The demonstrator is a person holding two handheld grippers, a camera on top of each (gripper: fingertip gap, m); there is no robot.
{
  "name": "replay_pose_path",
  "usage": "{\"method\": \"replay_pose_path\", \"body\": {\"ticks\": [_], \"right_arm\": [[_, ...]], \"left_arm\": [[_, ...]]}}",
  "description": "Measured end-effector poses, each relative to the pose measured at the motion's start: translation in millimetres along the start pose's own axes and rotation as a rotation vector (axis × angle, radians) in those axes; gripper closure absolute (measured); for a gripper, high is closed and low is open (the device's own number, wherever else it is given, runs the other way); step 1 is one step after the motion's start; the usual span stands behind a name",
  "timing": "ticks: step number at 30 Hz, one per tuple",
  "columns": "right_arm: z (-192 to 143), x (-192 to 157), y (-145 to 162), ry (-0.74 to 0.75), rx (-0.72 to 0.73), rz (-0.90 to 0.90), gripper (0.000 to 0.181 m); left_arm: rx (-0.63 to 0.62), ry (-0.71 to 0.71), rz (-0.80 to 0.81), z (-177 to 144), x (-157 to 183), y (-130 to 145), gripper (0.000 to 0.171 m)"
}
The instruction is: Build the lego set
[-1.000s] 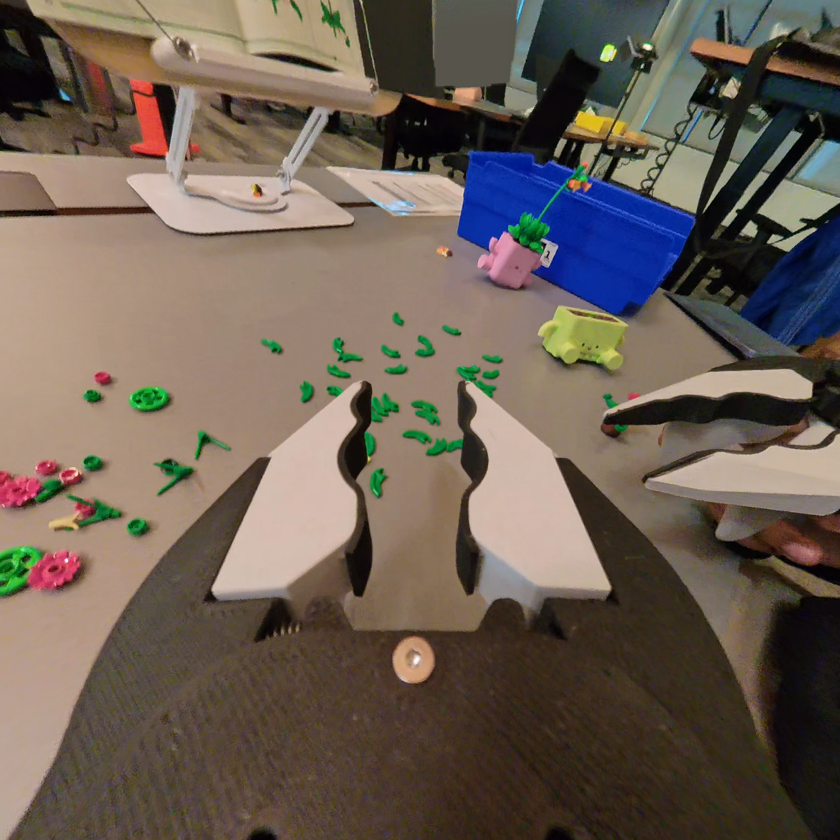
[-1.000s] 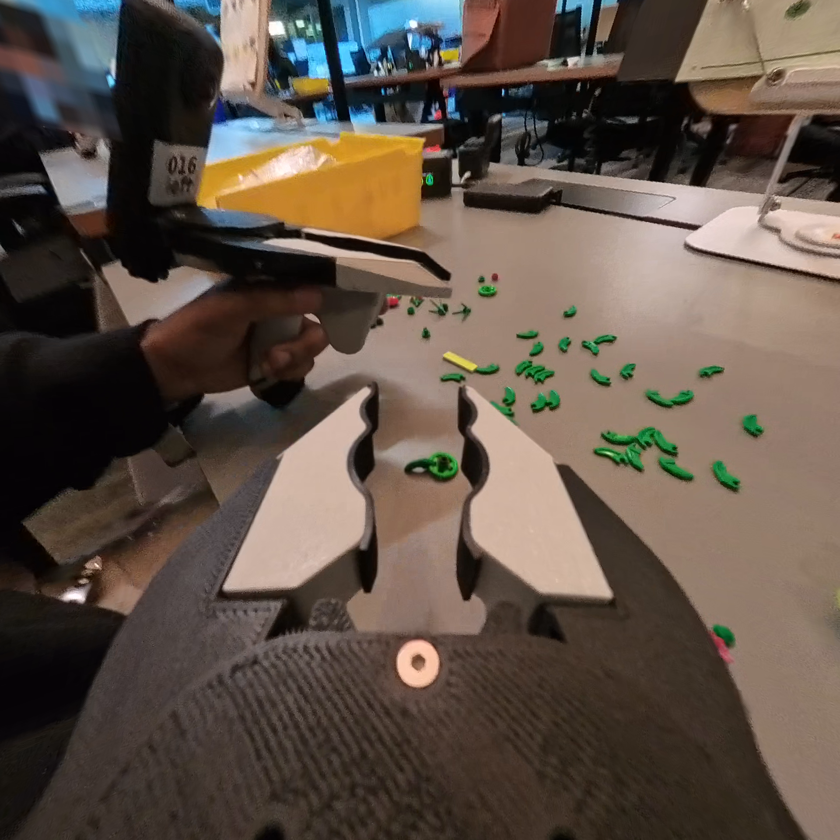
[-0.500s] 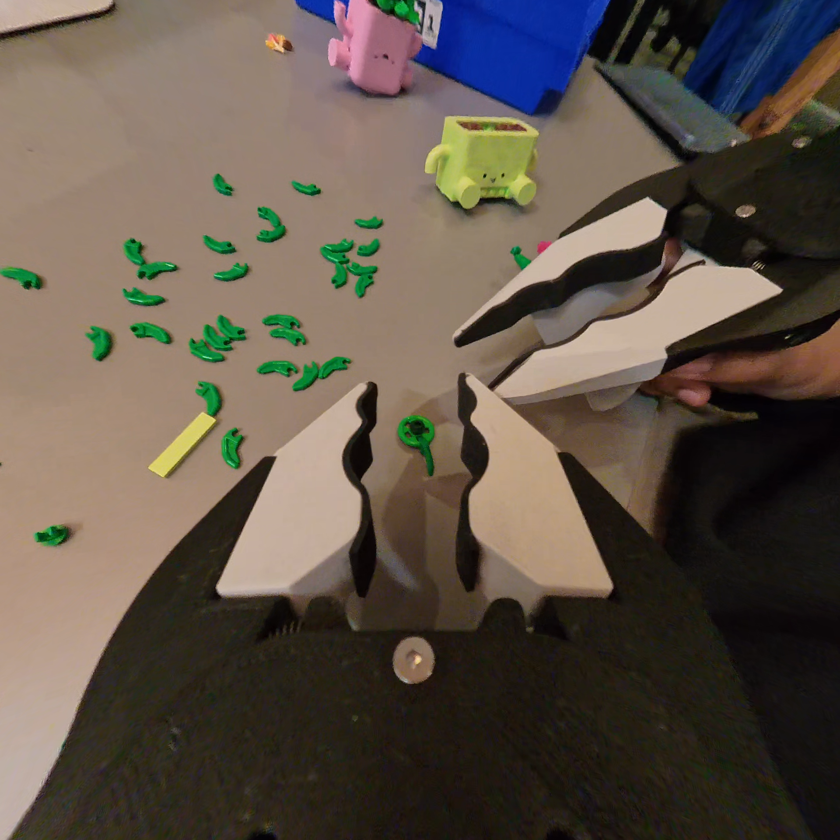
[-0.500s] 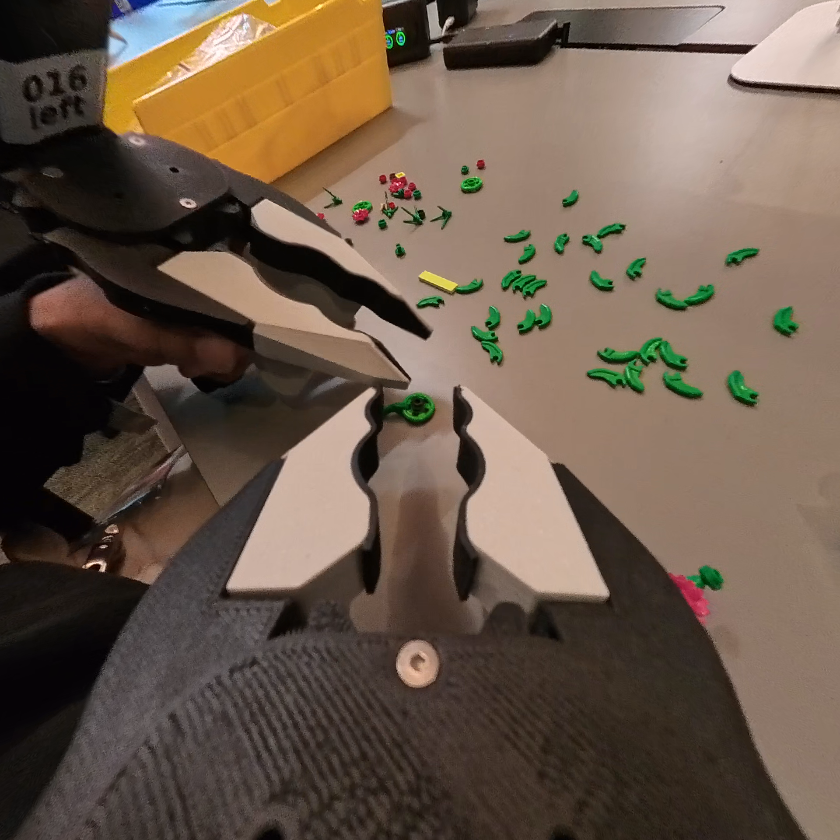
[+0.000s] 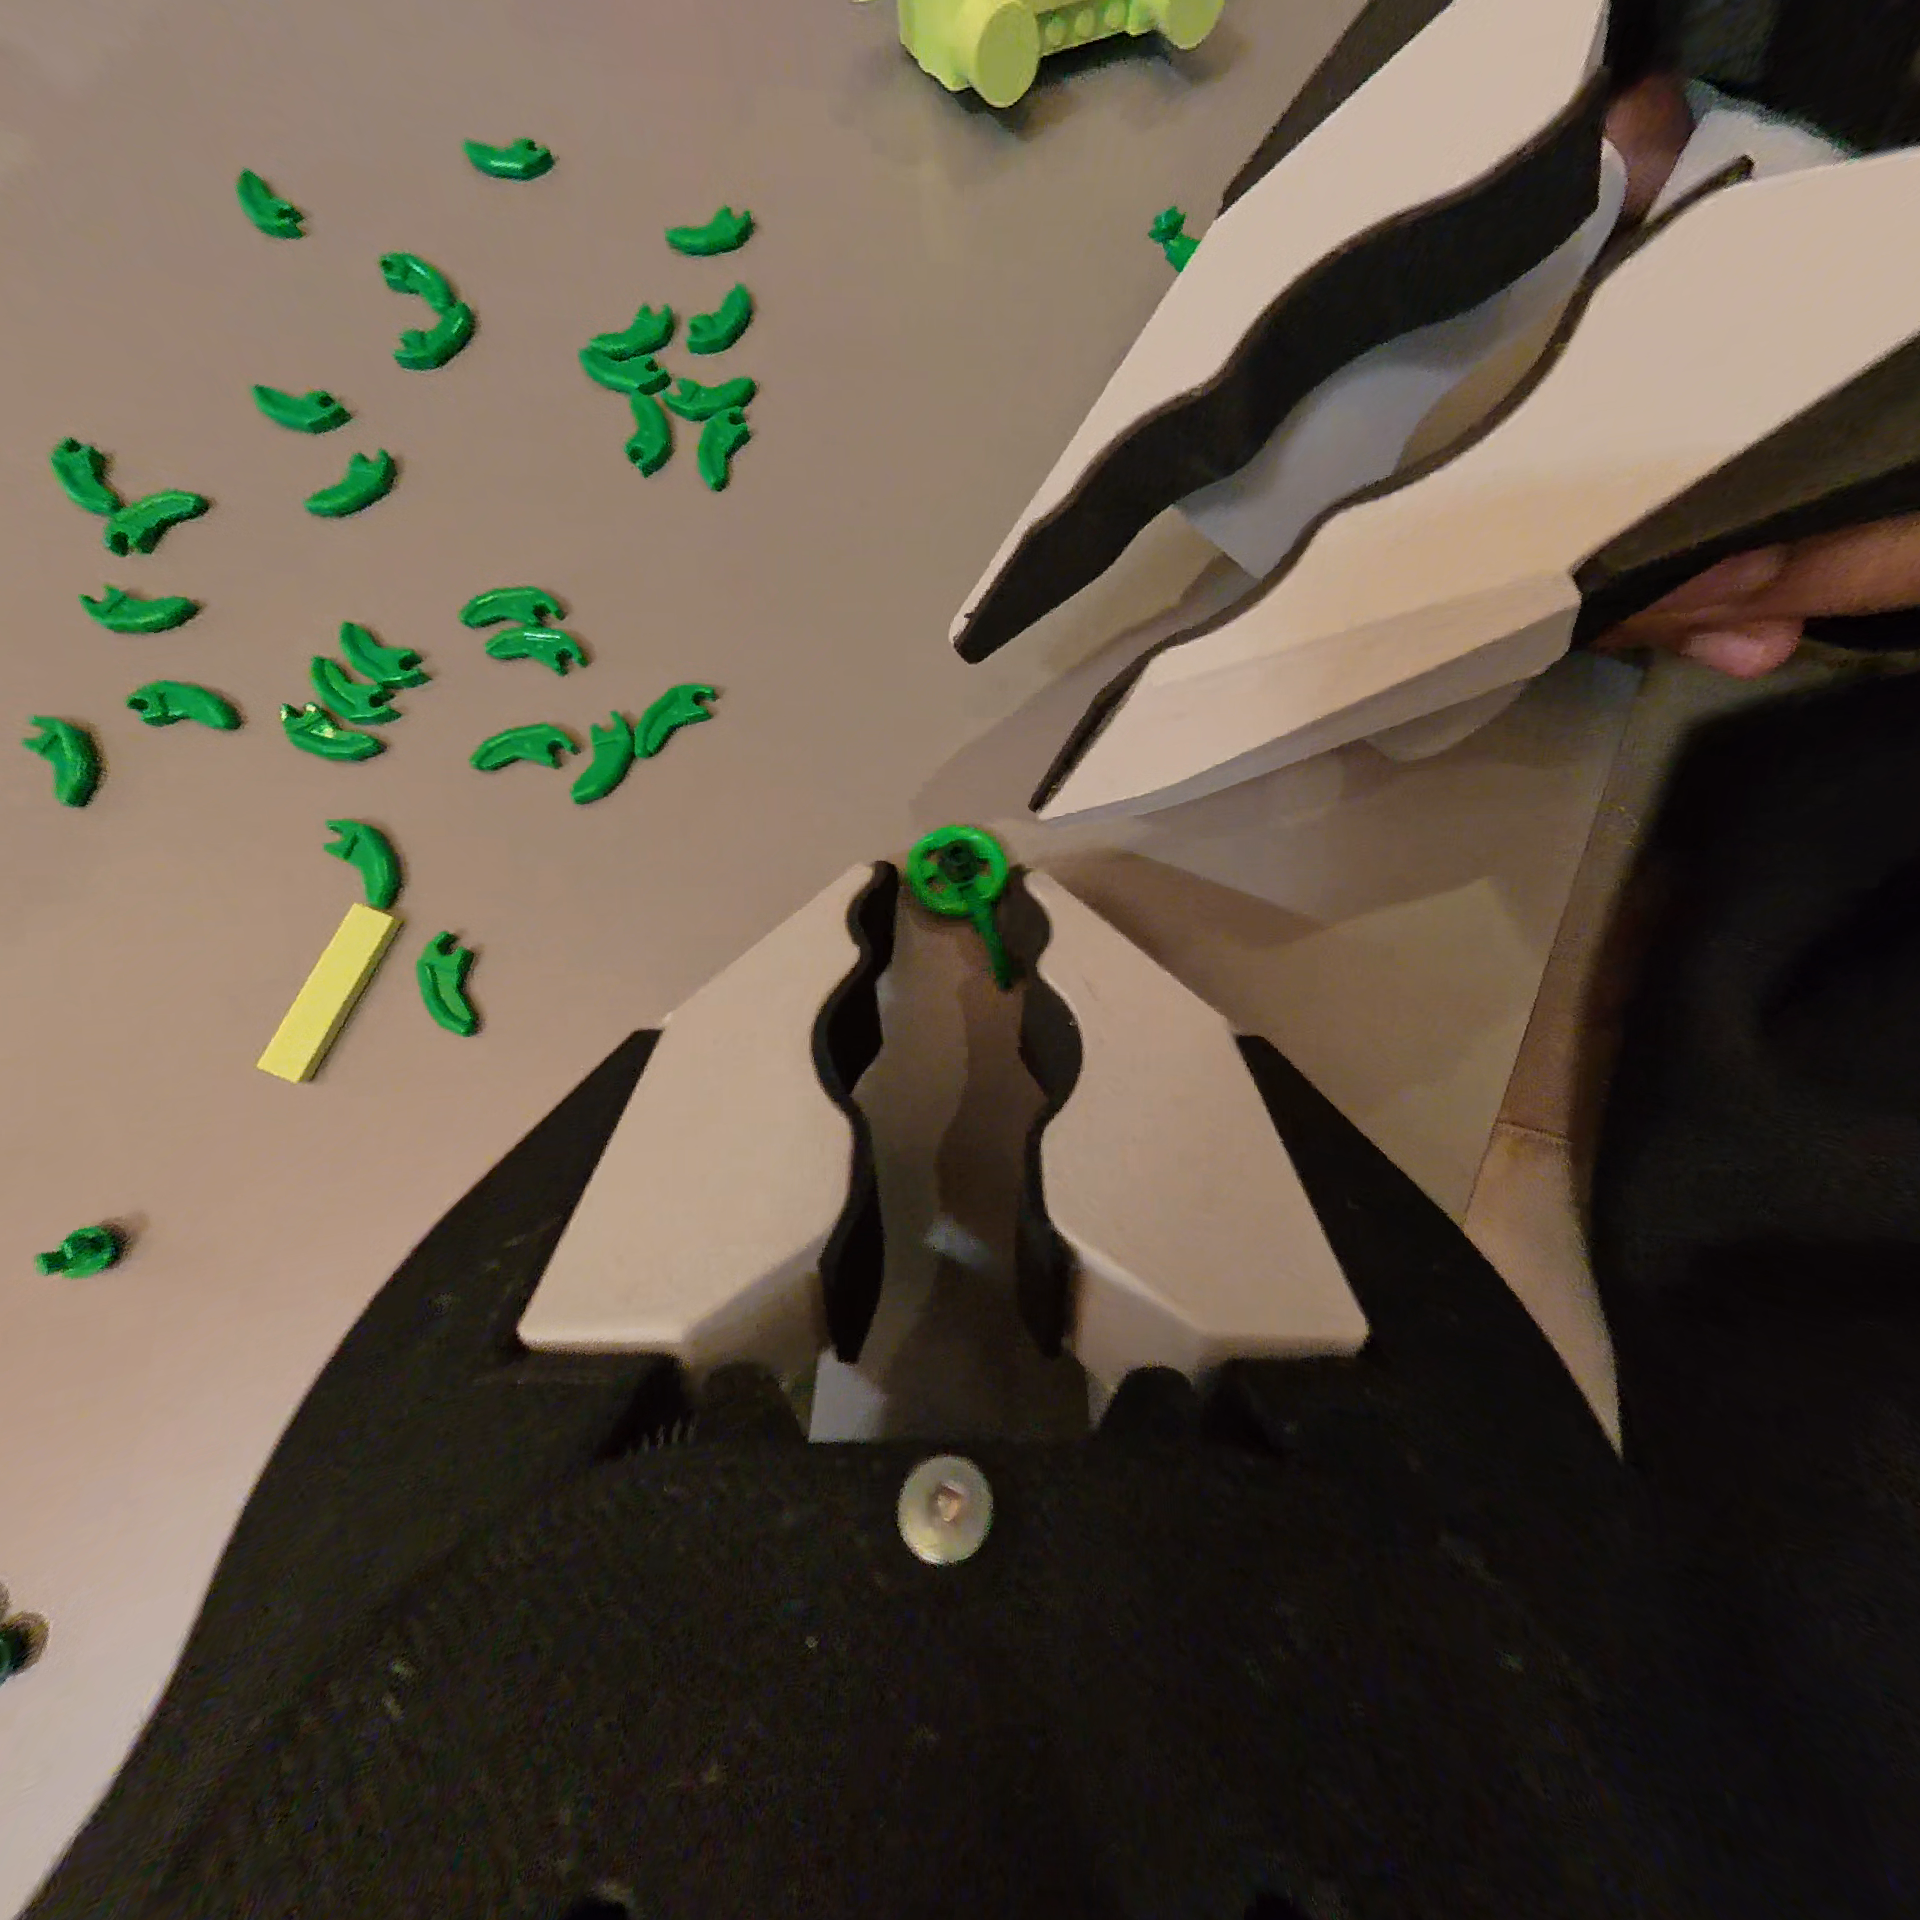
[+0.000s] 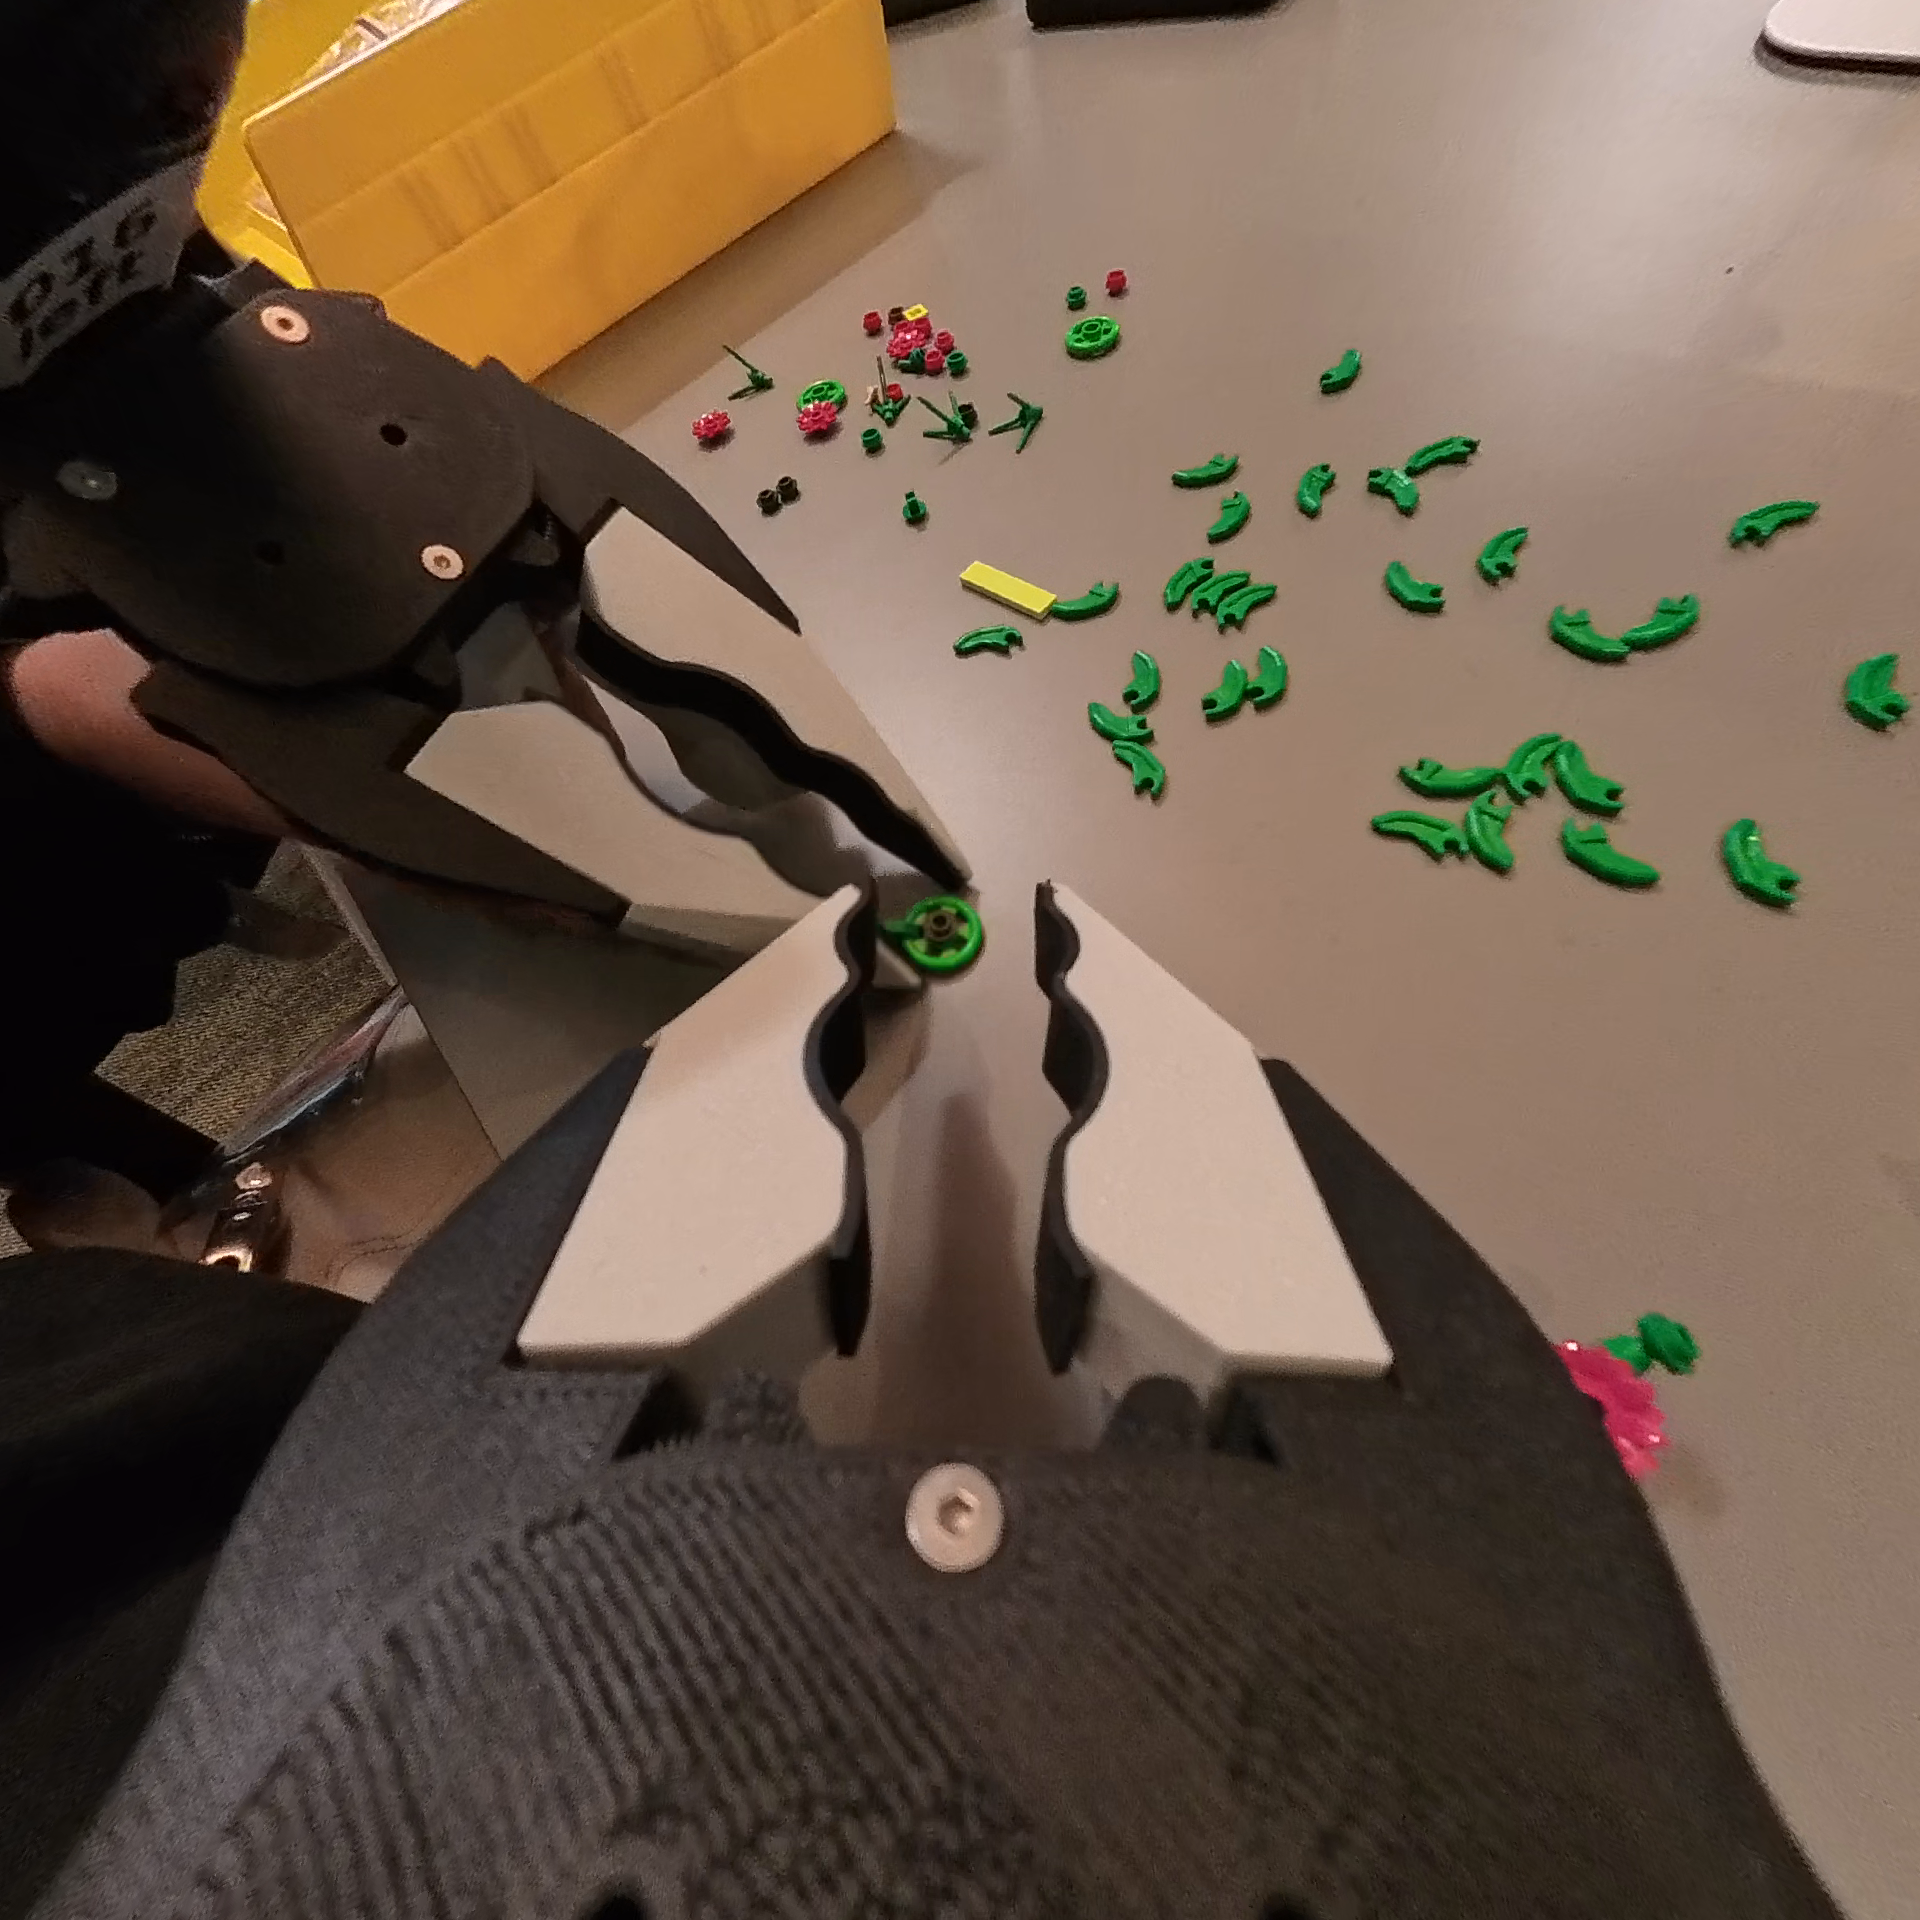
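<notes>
A small green wheel piece with a thin stem [image 5: 954, 871] lies flat on the grey table [image 5: 727, 1091]. My left gripper [image 5: 951, 881] is open, its jaws narrowed, with one fingertip on each side of the wheel and small gaps showing. My right gripper [image 6: 948, 896] is open and empty, its tips just above and beside the same wheel [image 6: 940, 935]. In the left wrist view the right gripper's fingers [image 5: 1299, 499] come in from the upper right. In the right wrist view the left gripper's fingers [image 6: 727, 717] come in from the left.
Several green curved leaf pieces [image 5: 520, 644] and a yellow flat tile [image 5: 327, 992] lie to the left. A lime-green pot figure [image 5: 1039, 31] stands beyond them. A yellow bin [image 6: 582, 156], small pink and green parts [image 6: 904, 353] and a pink flower [image 6: 1616, 1403] show. The table edge [image 5: 1558, 1039] is close. My two grippers' fingertips are within a few centimetres of each other.
Both grippers have come down and closed in on the green wheel piece from opposite sides. My left gripper's jaws have narrowed around it. The wheel has stayed on the table.
</notes>
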State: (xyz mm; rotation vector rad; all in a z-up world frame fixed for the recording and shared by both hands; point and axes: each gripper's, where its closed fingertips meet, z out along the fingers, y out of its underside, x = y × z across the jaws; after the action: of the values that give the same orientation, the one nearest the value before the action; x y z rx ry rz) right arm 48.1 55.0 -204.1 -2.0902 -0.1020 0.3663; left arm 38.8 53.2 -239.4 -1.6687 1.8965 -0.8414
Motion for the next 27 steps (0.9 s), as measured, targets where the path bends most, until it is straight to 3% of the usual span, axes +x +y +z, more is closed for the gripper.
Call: {"method": "replay_pose_path", "body": {"ticks": [4,8,11,13,20,27], "right_arm": [[-2,-1,-2,-0.006,0.016,0.001,0.153],[-10,-1,-11,-0.055,0.09,0.05,0.155],[-39,-9,-44,-0.197,0.368,0.122,0.161],[-51,-7,-52,-0.223,0.449,0.142,0.169],[-37,-17,-43,-0.318,0.37,0.285,0.161],[-33,-17,-40,-0.401,0.349,0.41,0.179]], "left_arm": [[0.059,0.043,-0.073,-6,-3,-6,0.154],[0.231,0.094,-0.084,-22,-2,-28,0.154],[0.392,0.087,-0.02,-38,0,-48,0.154],[0.491,0.05,0.033,-48,1,-58,0.154],[0.567,-0.048,0.213,-52,16,-69,0.154],[0.564,-0.087,0.236,-48,17,-70,0.155]]}}
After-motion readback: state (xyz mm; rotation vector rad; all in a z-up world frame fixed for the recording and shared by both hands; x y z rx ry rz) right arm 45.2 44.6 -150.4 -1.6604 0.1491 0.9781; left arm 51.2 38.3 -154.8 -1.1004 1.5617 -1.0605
